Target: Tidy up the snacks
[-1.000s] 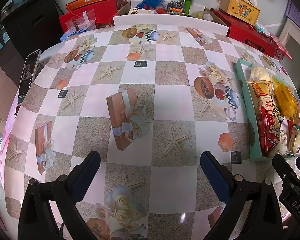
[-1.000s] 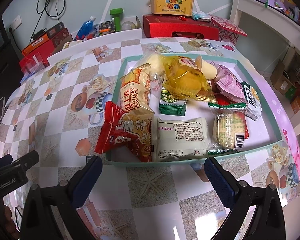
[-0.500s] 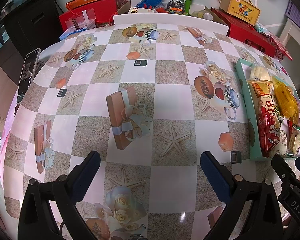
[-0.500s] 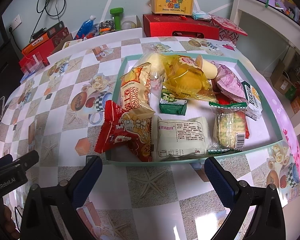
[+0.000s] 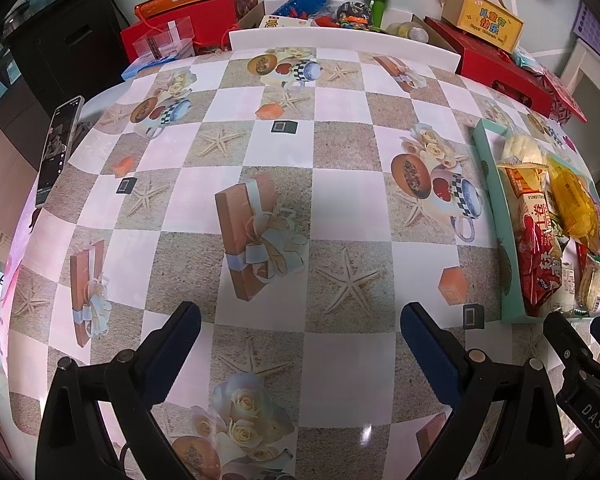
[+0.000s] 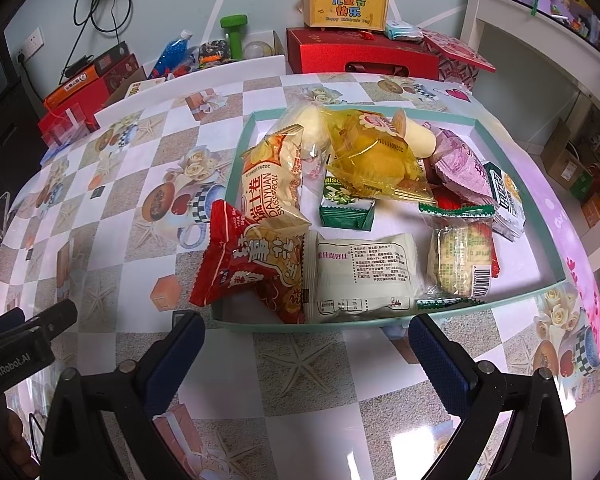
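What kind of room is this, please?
Probably a room in a home: a table with a printed cloth, a tray of snacks, gift boxes and a dumbbell along the wall.

Teal tray (image 6: 380, 322), shallow and rectangular, sits centre-right of the right wrist view, loaded with sealed snacks. Red bag (image 6: 252, 268) at lower left overhangs the rim. White pack (image 6: 360, 276) lies flat, label up. Yellow bag (image 6: 374, 156) rests on top at the upper centre. Green biscuit pack (image 6: 346, 208) lies mid-tray.
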A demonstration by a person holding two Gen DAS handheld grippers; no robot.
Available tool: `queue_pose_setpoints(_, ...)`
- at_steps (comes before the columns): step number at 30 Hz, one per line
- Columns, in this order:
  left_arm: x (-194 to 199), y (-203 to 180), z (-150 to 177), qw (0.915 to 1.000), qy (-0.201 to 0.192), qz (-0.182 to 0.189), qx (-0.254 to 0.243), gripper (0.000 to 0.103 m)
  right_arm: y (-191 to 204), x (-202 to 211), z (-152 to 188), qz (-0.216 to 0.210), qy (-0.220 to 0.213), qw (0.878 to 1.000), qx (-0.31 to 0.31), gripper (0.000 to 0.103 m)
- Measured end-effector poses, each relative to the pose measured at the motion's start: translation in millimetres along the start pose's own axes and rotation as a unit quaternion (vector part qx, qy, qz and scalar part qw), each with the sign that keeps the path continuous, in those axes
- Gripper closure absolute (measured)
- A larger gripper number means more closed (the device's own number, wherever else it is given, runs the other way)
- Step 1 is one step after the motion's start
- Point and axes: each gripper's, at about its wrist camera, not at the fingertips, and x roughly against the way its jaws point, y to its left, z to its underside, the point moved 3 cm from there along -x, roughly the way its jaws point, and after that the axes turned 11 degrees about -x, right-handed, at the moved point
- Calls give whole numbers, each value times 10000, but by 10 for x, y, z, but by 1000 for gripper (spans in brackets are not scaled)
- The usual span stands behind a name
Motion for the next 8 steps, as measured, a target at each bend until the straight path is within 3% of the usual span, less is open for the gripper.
queue_pose_setpoints(8, 49, 22, -26, 9999, -126, 61, -7, 3, 4, -2, 5, 0, 1, 10000, 0, 0)
